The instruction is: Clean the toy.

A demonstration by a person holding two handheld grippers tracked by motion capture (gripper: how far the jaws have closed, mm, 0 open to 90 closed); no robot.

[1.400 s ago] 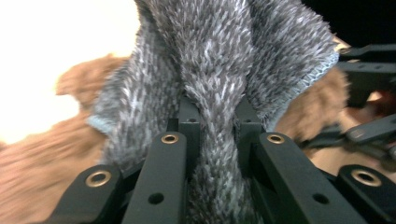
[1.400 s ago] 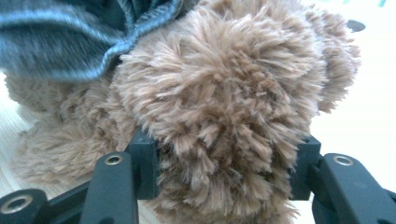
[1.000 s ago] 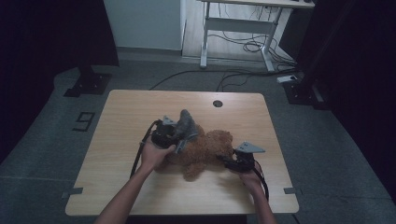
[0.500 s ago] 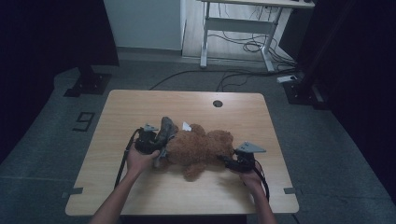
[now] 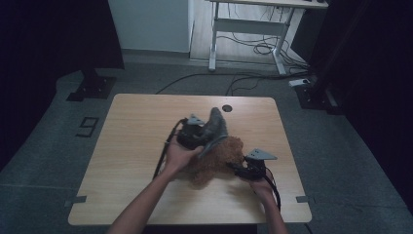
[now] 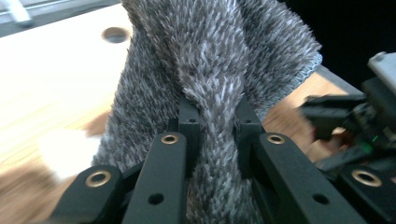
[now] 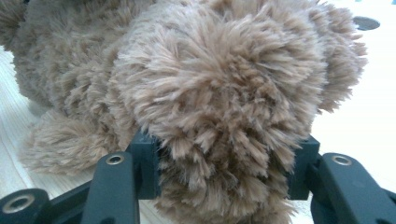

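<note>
Table (image 5: 136, 126) of pale wood seen from above, with a brown teddy bear (image 5: 221, 158) lying toward its near right part, between the two hands. The left gripper (image 5: 207, 136) sits just beside the bear on the far-left side and has a grey furry cloth (image 5: 215, 127) pinched in its jaws; the cloth stands up from the jaws and touches the bear's top. The right gripper (image 5: 237, 169) lies low at the bear's near-right side, its jaws on the plush.

From the left gripper view, the cloth (image 6: 210, 74) runs straight up between the two black jaws, which are drawn narrow and squeeze a fold of it. The right gripper (image 6: 345, 126) is off to the right, blurred.

From the right gripper view, a rounded tuft of the bear (image 7: 219, 107) fills the gap between the jaws, which are partly closed and press into the fur on both sides. The rest of the bear stretches away to the left on the table (image 7: 355, 116).
</note>
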